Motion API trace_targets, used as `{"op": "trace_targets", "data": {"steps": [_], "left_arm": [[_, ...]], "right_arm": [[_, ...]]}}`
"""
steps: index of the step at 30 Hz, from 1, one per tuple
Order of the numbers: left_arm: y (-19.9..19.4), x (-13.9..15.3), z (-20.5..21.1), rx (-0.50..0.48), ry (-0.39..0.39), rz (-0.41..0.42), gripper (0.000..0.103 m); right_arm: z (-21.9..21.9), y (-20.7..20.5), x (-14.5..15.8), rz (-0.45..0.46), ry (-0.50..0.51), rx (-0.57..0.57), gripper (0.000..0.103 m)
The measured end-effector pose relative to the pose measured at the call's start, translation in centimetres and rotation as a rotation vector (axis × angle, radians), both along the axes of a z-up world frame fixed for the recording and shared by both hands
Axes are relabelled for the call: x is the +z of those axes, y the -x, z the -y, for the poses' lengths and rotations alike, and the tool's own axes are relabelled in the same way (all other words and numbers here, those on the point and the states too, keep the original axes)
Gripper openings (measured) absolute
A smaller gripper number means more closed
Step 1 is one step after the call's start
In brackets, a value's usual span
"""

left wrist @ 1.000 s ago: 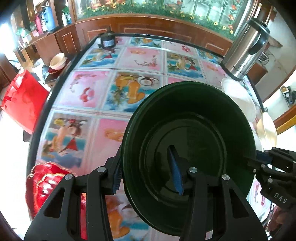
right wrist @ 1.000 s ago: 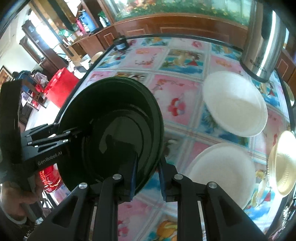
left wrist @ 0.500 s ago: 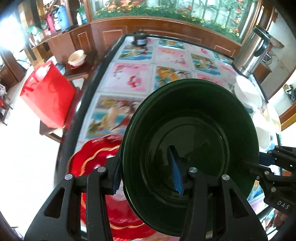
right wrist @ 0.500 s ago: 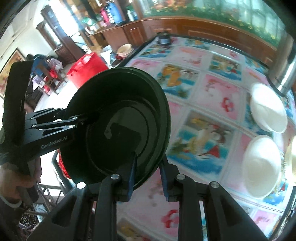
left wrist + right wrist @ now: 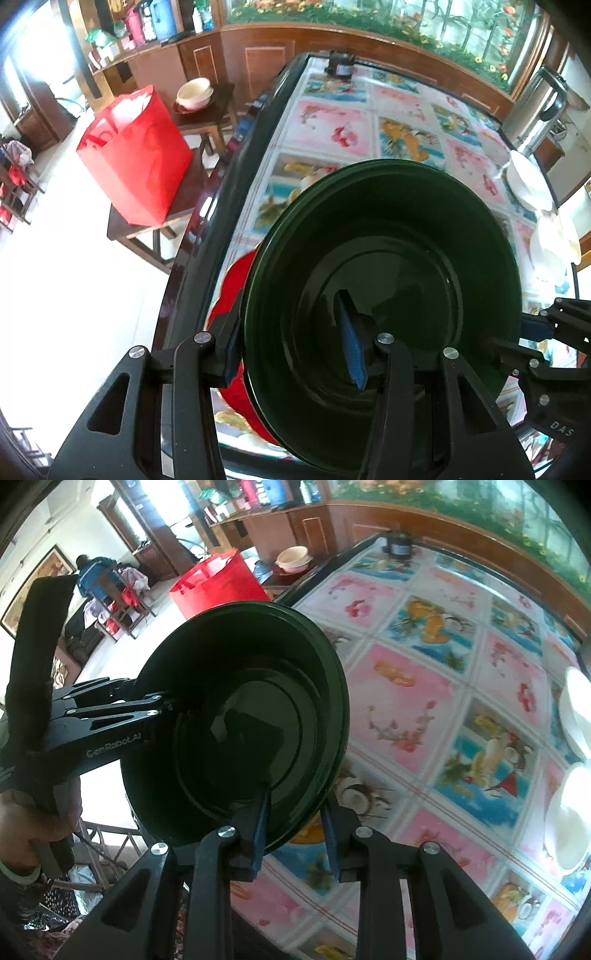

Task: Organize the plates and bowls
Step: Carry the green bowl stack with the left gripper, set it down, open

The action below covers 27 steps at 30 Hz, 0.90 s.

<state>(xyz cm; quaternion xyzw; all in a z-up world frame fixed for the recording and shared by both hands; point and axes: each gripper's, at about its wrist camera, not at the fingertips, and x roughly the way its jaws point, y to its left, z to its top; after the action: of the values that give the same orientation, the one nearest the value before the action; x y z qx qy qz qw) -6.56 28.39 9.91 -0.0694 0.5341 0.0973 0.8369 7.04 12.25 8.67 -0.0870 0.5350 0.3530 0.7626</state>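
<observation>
1. Dark green bowl [image 5: 384, 295] held tilted in the air above the near-left edge of the table [image 5: 332, 122], open side facing the left wrist camera; looks like two nested rims, cannot tell for sure.
2. Left gripper [image 5: 291, 343] clamped on bowl's left rim: one blue-padded finger outside the wall, the other finger [image 5: 351, 343] inside the bowl.
3. Right gripper [image 5: 295, 827] clamped on the opposite rim, wall pinched between its two blue pads; seen in left view at the bowl's right edge [image 5: 535, 332].
4. In right view, same bowl [image 5: 236, 734] sits between both tools, left gripper [image 5: 166, 705] entering from the left, gripped by a bare hand [image 5: 33, 823].
5. Red plate [image 5: 236, 295] directly behind and under the bowl, lying on the table at its near-left edge, mostly hidden.
6. White bowls [image 5: 528, 181] on the far right side of the table, well apart from the green bowl; in right view blurred white shapes [image 5: 569, 812].
7. Steel thermos jug [image 5: 535, 107] upright at the far right table edge, near the white bowls.
8. Small dark object [image 5: 340, 62] at the far end of the table, too small to tell.
9. Red bag [image 5: 136, 155] on a low wooden stool left of the table, off the tabletop.
10. Cream bowl [image 5: 194, 94] on another stool behind the bag.
</observation>
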Motion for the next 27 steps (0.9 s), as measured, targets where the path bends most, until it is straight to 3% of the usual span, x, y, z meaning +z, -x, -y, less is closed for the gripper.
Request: {"op": "trace_targets", "data": {"steps": [14, 27], "left_arm": [[0.1, -3.7, -2.1, 0.012, -0.011, -0.042, 0.045], [-0.4, -5.0, -1.7, -0.018, -0.066, -0.050, 0.045]], "right_arm": [[-2.9, 0.8, -3.6, -0.071, 0.049, 0.023, 0.032], [-3.9, 0.4, -4.8, -0.103, 0.074, 0.029, 0.037]]}}
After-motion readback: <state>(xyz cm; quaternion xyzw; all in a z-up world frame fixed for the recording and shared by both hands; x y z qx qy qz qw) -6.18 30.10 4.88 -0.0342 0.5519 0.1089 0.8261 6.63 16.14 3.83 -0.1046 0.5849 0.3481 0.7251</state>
